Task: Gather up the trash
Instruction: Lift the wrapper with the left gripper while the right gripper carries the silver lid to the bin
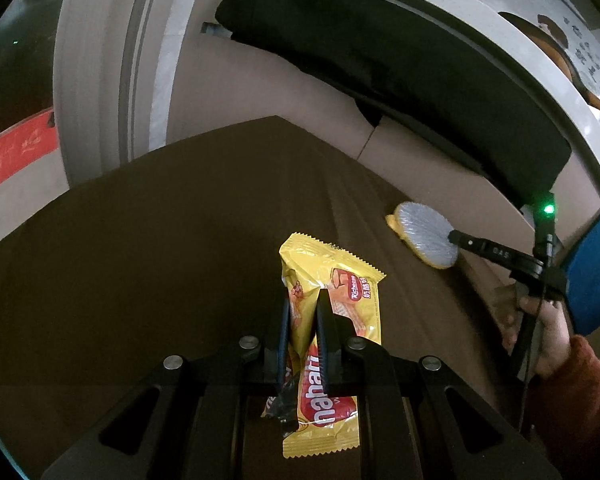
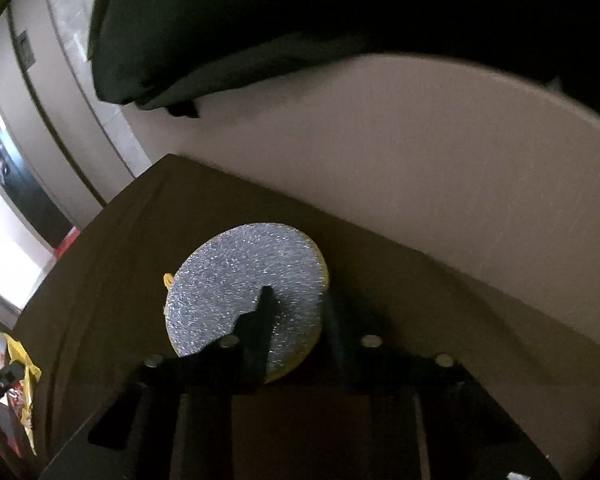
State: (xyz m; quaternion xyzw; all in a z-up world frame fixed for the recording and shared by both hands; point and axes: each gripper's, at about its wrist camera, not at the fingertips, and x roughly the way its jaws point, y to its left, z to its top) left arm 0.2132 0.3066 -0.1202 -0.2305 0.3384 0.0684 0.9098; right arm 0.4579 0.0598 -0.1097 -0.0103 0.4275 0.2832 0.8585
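My left gripper (image 1: 302,300) is shut on a yellow snack wrapper (image 1: 332,280) and holds it above the dark brown table (image 1: 140,260). The wrapper also shows at the left edge of the right wrist view (image 2: 20,360). My right gripper (image 2: 296,300) is shut on a round silver and yellow scouring pad (image 2: 244,292), held just above the table (image 2: 460,320). In the left wrist view the pad (image 1: 424,232) and the right gripper (image 1: 456,237) sit at the right, with a hand in a red sleeve behind.
A black cushion or bag (image 1: 380,60) lies along the beige wall ledge beyond the table. A grey door frame (image 1: 96,80) stands at the left. The table's far corner (image 1: 276,120) is near the wall.
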